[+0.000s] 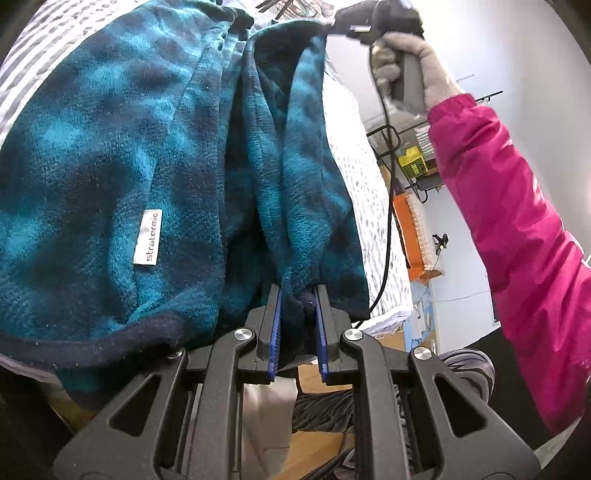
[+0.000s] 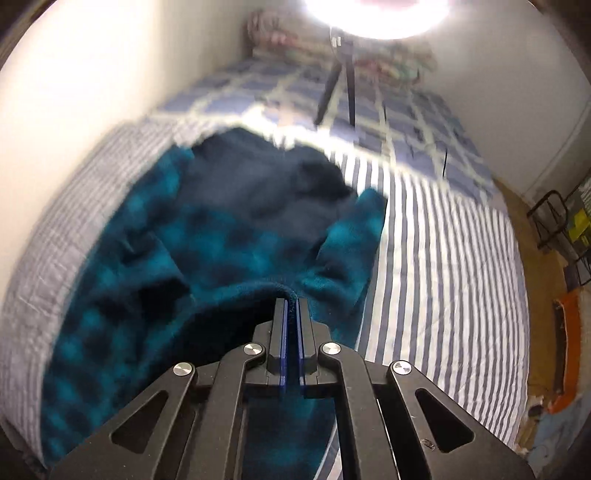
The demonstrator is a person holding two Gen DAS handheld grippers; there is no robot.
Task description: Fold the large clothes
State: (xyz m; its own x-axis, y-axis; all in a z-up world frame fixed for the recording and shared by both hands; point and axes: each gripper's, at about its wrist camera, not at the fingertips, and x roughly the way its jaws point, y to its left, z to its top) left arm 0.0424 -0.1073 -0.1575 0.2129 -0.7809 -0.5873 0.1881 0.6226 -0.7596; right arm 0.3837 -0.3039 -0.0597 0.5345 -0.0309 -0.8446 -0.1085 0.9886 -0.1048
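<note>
- My left gripper (image 1: pixel 298 295) has its fingers clamped on a dark hem fold of the teal plaid fleece (image 1: pixel 110 166).
- My right gripper (image 2: pixel 291 306) has its fingers pressed together, pinching the fleece's navy edge.
- The fleece lies bunched on the striped bed cover (image 2: pixel 443 258), one strip stretched between my two grips.
- My gloved hand (image 1: pixel 410 70) in a pink sleeve (image 1: pixel 517 221) holds the right gripper's handle.

Right wrist view motion-blurred: fleece garment (image 2: pixel 207 236) edges smeared, pile at bed's (image 2: pixel 443 229) head unreadable, lamp (image 2: pixel 376 14) blown out, cut by top edge. Left wrist view: garment's far end past frame; pink sleeve (image 1: pixel 517 206) cut off right.
</note>
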